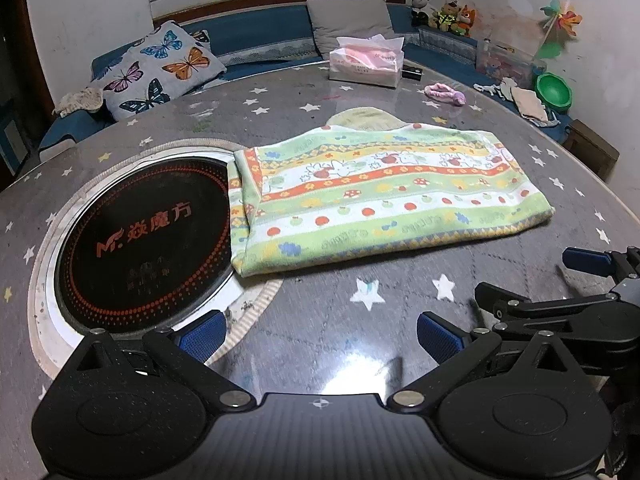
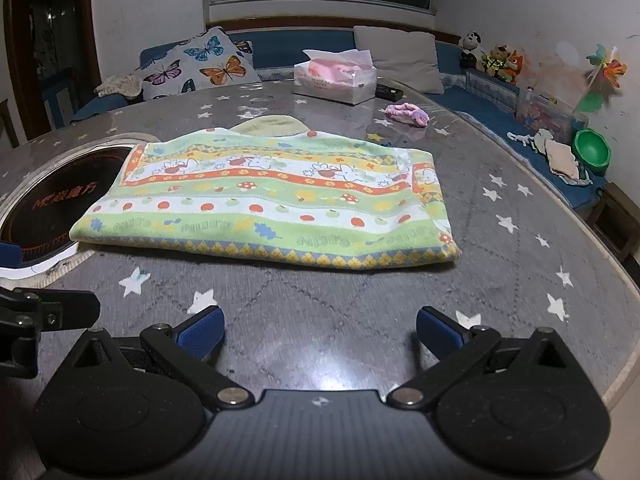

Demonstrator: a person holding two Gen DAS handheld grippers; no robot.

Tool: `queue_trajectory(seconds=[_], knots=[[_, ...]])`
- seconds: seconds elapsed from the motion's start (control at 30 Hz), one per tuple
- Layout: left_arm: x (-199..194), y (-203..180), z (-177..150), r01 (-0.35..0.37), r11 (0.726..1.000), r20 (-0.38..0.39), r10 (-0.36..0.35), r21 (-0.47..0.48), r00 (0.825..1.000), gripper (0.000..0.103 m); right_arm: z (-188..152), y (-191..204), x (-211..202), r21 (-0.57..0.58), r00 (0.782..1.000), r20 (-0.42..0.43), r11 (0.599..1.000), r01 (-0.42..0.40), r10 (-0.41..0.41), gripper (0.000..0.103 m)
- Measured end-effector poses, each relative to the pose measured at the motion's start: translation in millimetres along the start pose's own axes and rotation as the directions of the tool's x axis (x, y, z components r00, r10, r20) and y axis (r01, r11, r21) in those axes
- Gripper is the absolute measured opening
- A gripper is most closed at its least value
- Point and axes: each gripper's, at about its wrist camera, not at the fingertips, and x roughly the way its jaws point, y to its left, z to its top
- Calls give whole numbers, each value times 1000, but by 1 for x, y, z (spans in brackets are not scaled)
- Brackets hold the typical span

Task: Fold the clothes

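Note:
A folded towel [image 1: 384, 192] with green, orange and white stripes, rabbits and apples lies flat on the round grey star-patterned table [image 1: 320, 320]; the right wrist view shows the same towel [image 2: 272, 200] ahead. My left gripper [image 1: 320, 338] hovers open over the table, short of the towel's near edge, with nothing between its blue pads [image 1: 202, 338]. My right gripper [image 2: 319, 332] is open too, empty, also short of the towel. The right gripper's fingers [image 1: 588, 262] show at the right in the left wrist view. The left gripper's fingers [image 2: 48, 312] show at the left in the right wrist view.
A black round cooktop [image 1: 140, 240] is set into the table left of the towel, its edge under the towel. At the far side lie a tissue box [image 1: 366, 62], a pink scrunchie [image 1: 444, 92] and a pale green cloth [image 1: 364, 118]. A bench with cushions and toys runs behind.

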Motion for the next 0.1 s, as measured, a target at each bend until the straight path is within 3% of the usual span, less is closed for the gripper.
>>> queue_trajectory(seconds=[0.1], knots=[[3, 2, 3, -2, 1000, 2, 2, 1, 1000, 103, 2, 2, 2, -7, 1000, 1, 1000, -5, 5, 103]])
